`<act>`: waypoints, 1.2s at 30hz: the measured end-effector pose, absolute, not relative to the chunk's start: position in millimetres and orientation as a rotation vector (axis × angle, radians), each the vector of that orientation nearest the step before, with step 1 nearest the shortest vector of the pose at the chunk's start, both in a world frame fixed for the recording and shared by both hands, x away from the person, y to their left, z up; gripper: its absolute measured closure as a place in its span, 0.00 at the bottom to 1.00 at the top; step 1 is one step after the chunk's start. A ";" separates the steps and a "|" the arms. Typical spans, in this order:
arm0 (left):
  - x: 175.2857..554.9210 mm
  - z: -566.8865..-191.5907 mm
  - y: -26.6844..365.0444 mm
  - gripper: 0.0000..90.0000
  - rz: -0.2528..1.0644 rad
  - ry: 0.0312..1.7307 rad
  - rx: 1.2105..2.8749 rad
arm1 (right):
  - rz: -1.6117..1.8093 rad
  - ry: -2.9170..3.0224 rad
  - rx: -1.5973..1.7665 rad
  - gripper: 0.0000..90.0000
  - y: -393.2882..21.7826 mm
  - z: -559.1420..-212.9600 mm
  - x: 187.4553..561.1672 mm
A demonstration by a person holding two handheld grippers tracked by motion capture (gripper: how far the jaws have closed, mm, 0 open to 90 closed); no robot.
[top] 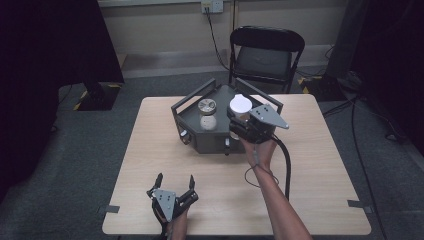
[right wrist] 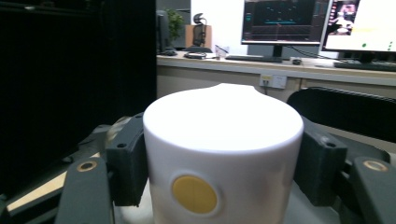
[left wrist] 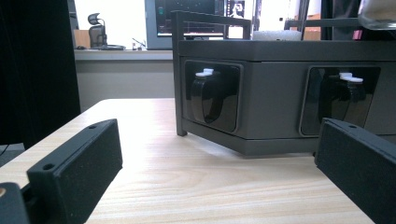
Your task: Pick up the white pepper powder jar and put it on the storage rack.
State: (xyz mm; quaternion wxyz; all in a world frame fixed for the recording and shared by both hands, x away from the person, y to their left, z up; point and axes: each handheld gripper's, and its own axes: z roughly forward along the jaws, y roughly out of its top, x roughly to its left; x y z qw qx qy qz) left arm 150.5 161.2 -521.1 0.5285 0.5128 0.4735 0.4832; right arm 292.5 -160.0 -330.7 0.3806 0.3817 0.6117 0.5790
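Our right gripper pinches a smooth white round canister above the dark grey angular rack. Our left gripper rests low on the pale wood-grain worktop, jaws spread.

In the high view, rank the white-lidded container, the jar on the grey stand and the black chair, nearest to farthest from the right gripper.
1. White-lidded container: clamped in the right gripper.
2. Jar: left of it, on the grey stand.
3. Black chair: beyond the table.

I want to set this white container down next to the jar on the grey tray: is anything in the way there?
Nothing visible blocks it. The white container, clamped in the right gripper, is over the grey tray, beside the jar; the left gripper rests well clear.
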 end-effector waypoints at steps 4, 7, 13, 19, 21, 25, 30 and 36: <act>150.5 -521.1 161.3 0.00 1.154 1.131 1.226 | 1.443 1.548 0.982 0.34 -150.5 -328.9 301.4; 150.5 -521.0 161.3 0.00 1.154 1.131 1.226 | 1.427 1.532 0.986 0.34 -144.5 -331.2 308.2; 150.6 -521.1 162.0 0.00 1.151 1.128 1.227 | 1.398 1.539 1.014 0.34 -137.6 -334.2 323.9; 150.7 -521.0 162.2 0.00 1.150 1.127 1.228 | 1.389 1.535 1.017 0.34 -133.8 -339.5 331.8; 150.6 -521.1 162.2 0.00 1.150 1.127 1.228 | 1.385 1.542 1.019 0.34 -133.5 -339.6 334.9; 150.6 -521.0 162.2 0.00 1.150 1.127 1.228 | 1.374 1.554 1.029 0.34 -132.6 -340.7 340.2; 150.6 -521.1 162.4 0.00 1.149 1.126 1.228 | 1.361 1.566 1.030 0.34 -132.2 -342.5 341.7; 150.7 -521.0 162.4 0.00 1.149 1.126 1.229 | 1.353 1.570 1.010 0.34 -132.0 -345.4 339.6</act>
